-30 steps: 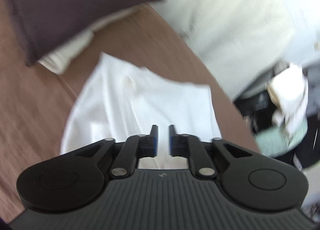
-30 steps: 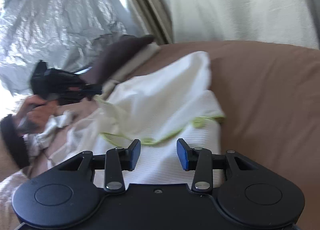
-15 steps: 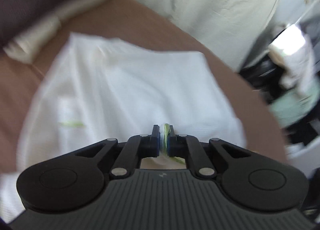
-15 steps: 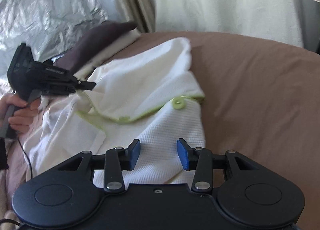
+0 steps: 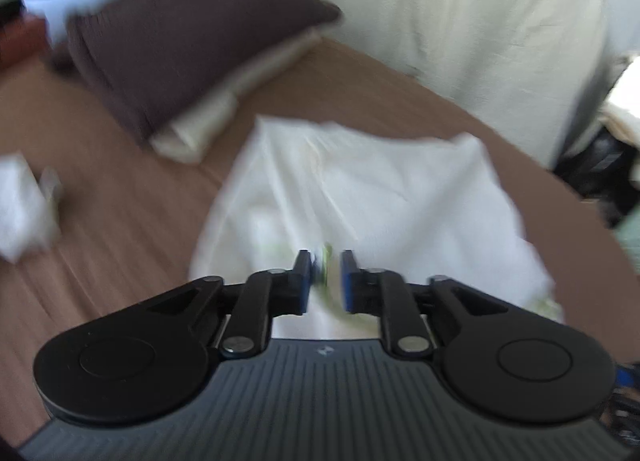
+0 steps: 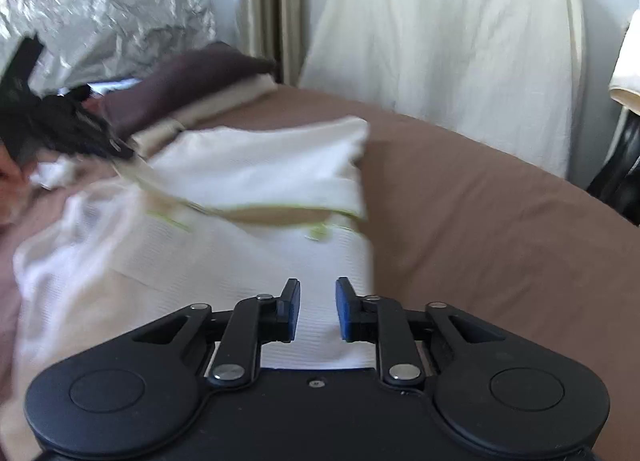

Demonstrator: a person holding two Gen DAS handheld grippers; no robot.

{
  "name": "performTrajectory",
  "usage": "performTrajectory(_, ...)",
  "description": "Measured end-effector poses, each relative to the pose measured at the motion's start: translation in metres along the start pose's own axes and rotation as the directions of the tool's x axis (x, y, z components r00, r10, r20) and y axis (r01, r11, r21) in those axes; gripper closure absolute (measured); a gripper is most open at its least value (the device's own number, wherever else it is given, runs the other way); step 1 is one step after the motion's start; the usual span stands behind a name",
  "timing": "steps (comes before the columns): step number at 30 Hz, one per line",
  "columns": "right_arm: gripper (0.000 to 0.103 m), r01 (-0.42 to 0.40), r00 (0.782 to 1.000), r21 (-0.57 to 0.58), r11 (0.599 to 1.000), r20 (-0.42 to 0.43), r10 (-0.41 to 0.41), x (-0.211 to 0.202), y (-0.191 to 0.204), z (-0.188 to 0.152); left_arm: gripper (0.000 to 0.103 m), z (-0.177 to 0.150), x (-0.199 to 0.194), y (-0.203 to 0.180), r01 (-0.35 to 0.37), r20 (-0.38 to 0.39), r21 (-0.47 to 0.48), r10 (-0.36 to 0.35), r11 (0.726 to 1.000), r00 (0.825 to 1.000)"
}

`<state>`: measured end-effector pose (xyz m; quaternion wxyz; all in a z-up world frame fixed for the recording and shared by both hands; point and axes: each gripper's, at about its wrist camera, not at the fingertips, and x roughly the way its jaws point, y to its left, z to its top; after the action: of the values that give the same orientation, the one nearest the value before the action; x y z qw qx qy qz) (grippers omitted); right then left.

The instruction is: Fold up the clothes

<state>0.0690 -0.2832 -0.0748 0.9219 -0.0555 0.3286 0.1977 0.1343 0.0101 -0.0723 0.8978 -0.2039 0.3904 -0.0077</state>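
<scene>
White waffle-knit garment with lime-green trim (image 6: pixel 256 169) lies partly doubled over on the brown bedsheet (image 6: pixel 500 221), one flap laid across its middle. The left gripper (image 5: pixel 325 277) has its jaws parted around the green edge, gripping nothing as far as the blur shows; the right gripper (image 6: pixel 317 309) hovers with jaws released over the near hem. Looks mid-fold, so the next move likely calls for pinching a fresh edge and squaring the flap.

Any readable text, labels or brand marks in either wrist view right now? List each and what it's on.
No readable text in either view.
Left gripper body: one small pale mark at its top edge, a logo, not letters.
White garment: green trim only, no visible label.
Left view is motion-blurred; anything small there can't be read.
</scene>
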Motion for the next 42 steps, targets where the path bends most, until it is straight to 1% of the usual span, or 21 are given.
performTrajectory(2, 0.077, -0.108, 0.994, 0.055, 0.993, -0.011, 0.109, -0.007, 0.009, 0.001, 0.079, -0.023, -0.008, 0.0, 0.08, -0.018, -0.011, -0.08, 0.997, 0.997)
performTrajectory(5, 0.074, -0.28, 0.957, 0.127, 0.952, -0.037, 0.286, -0.007, 0.026, -0.001, 0.079, -0.056, -0.018, -0.004, 0.166, -0.066, 0.039, -0.163, 0.985, 0.984)
performTrajectory(7, 0.072, -0.334, 0.936, 0.163, 0.928, -0.058, 0.347, -0.001, 0.036, -0.005, 0.074, -0.077, -0.027, -0.008, 0.169, -0.08, 0.109, -0.161, 0.98, 0.984)
performTrajectory(8, 0.071, -0.359, 0.924, 0.182, 0.915, -0.067, 0.376, 0.002, 0.041, -0.007, 0.066, -0.081, -0.026, -0.01, 0.159, -0.089, 0.123, -0.148, 0.98, 0.985)
performTrajectory(10, 0.065, -0.377, 0.912, 0.232, 0.896, -0.076, 0.403, 0.01, 0.047, -0.014, 0.06, -0.089, -0.022, -0.013, 0.138, -0.106, 0.15, -0.123, 0.979, 0.987)
performTrajectory(11, 0.061, -0.378, 0.908, 0.259, 0.889, -0.083, 0.41, 0.017, 0.05, -0.018, 0.06, -0.093, -0.021, -0.015, 0.127, -0.115, 0.164, -0.11, 0.978, 0.987)
performTrajectory(13, 0.059, -0.362, 0.911, 0.282, 0.888, -0.094, 0.402, 0.03, 0.056, -0.025, 0.06, -0.102, -0.017, -0.018, 0.107, -0.131, 0.191, -0.083, 0.976, 0.988)
performTrajectory(14, 0.058, -0.347, 0.915, 0.295, 0.89, -0.101, 0.39, 0.035, 0.058, -0.029, 0.064, -0.105, -0.015, -0.019, 0.093, -0.136, 0.207, -0.066, 0.974, 0.989)
performTrajectory(16, 0.058, -0.327, 0.92, 0.322, 0.888, -0.104, 0.377, 0.043, 0.059, -0.035, 0.077, -0.108, -0.01, -0.024, 0.049, -0.132, 0.249, -0.016, 0.967, 0.991)
performTrajectory(17, 0.058, -0.326, 0.921, 0.336, 0.884, -0.099, 0.377, 0.045, 0.058, -0.038, 0.094, -0.109, -0.011, -0.027, 0.044, -0.127, 0.265, -0.011, 0.963, 0.992)
performTrajectory(18, 0.057, -0.324, 0.922, 0.35, 0.879, -0.093, 0.376, 0.048, 0.058, -0.04, 0.1, -0.11, -0.013, -0.029, 0.04, -0.12, 0.278, -0.006, 0.96, 0.993)
performTrajectory(24, 0.059, -0.331, 0.933, 0.27, 0.904, -0.049, 0.357, 0.05, 0.064, -0.036, 0.1, -0.113, -0.058, -0.042, -0.002, 0.005, 0.281, 0.001, 0.96, 1.0)
performTrajectory(26, 0.059, -0.331, 0.937, 0.236, 0.914, -0.036, 0.348, 0.047, 0.068, -0.034, 0.101, -0.12, -0.068, -0.043, -0.038, 0.032, 0.283, 0.03, 0.959, 0.999)
performTrajectory(28, 0.059, -0.322, 0.942, 0.213, 0.922, -0.026, 0.335, 0.044, 0.07, -0.031, 0.101, -0.128, -0.072, -0.042, -0.101, 0.052, 0.298, 0.089, 0.949, 0.995)
performTrajectory(32, 0.058, -0.328, 0.937, 0.281, 0.902, -0.025, 0.349, 0.05, 0.061, -0.033, 0.103, -0.138, -0.069, -0.03, -0.226, 0.052, 0.308, 0.221, 0.924, 0.974)
performTrajectory(34, 0.058, -0.335, 0.934, 0.301, 0.893, -0.018, 0.357, 0.056, 0.057, -0.034, 0.103, -0.134, -0.063, -0.015, -0.204, -0.005, 0.241, 0.211, 0.949, 0.977)
performTrajectory(35, 0.058, -0.341, 0.933, 0.307, 0.888, -0.007, 0.361, 0.064, 0.056, -0.032, 0.103, -0.131, -0.063, -0.009, -0.175, -0.023, 0.194, 0.183, 0.965, 0.983)
performTrajectory(36, 0.059, -0.337, 0.934, 0.311, 0.889, -0.004, 0.356, 0.071, 0.055, -0.03, 0.103, -0.128, -0.066, -0.005, -0.155, -0.018, 0.167, 0.16, 0.974, 0.987)
performTrajectory(38, 0.095, -0.328, 0.94, 0.291, 0.899, 0.007, 0.34, 0.079, 0.064, -0.022, 0.103, -0.121, -0.071, 0.002, -0.119, -0.005, 0.118, 0.121, 0.986, 0.993)
performTrajectory(40, 0.095, -0.383, 0.923, 0.245, 0.891, 0.054, 0.382, 0.075, 0.081, -0.014, 0.103, -0.115, -0.076, 0.009, -0.128, 0.015, 0.104, 0.127, 0.986, 0.992)
performTrajectory(42, 0.095, -0.435, 0.9, 0.179, 0.882, 0.057, 0.432, 0.07, 0.105, -0.01, 0.103, -0.11, -0.081, 0.016, -0.136, 0.034, 0.089, 0.134, 0.987, 0.99)
